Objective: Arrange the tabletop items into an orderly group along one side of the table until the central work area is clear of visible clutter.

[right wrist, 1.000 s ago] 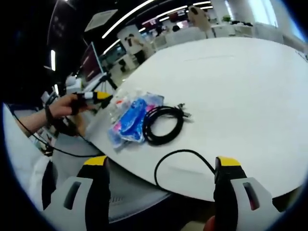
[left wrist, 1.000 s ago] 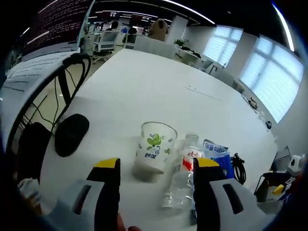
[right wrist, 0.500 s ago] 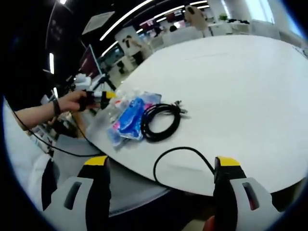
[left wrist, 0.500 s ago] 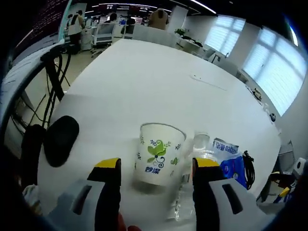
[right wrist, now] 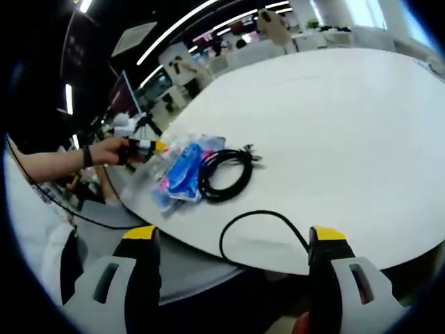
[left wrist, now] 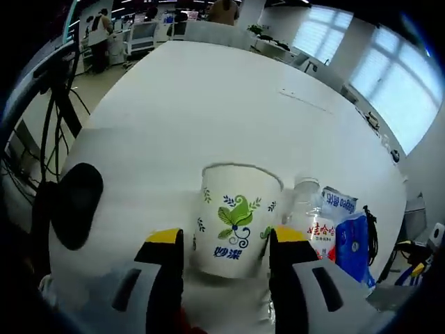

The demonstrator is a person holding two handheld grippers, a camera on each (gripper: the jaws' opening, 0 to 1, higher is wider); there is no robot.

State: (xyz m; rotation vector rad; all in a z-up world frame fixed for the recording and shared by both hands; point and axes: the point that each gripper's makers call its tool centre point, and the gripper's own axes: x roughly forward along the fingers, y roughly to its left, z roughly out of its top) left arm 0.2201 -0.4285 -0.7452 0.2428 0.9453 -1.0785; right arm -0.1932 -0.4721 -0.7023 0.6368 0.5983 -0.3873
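A white paper cup (left wrist: 235, 221) with a green leaf print stands upright on the white table (left wrist: 208, 104). It sits between the fingertips of my left gripper (left wrist: 226, 240), whose jaws are open and close to the cup's walls on both sides. Right of the cup lie a clear plastic bottle (left wrist: 314, 229) with a red label and a blue packet (left wrist: 350, 240). My right gripper (right wrist: 235, 236) is open and holds nothing, just off the table's near edge. In the right gripper view the blue packet (right wrist: 182, 170) and a coiled black cable (right wrist: 224, 174) lie ahead, with the left gripper (right wrist: 144, 147) in a hand beyond them.
A black mouse (left wrist: 75, 212) lies left of the cup near the table's edge. A thin black cable loop (right wrist: 259, 226) curls over the near edge between my right jaws. Desks, chairs and people stand beyond the far end of the table (right wrist: 334, 118).
My left gripper has moved forward so the cup now sits between its fingertips, and its jaws have narrowed somewhat. The right gripper has barely moved.
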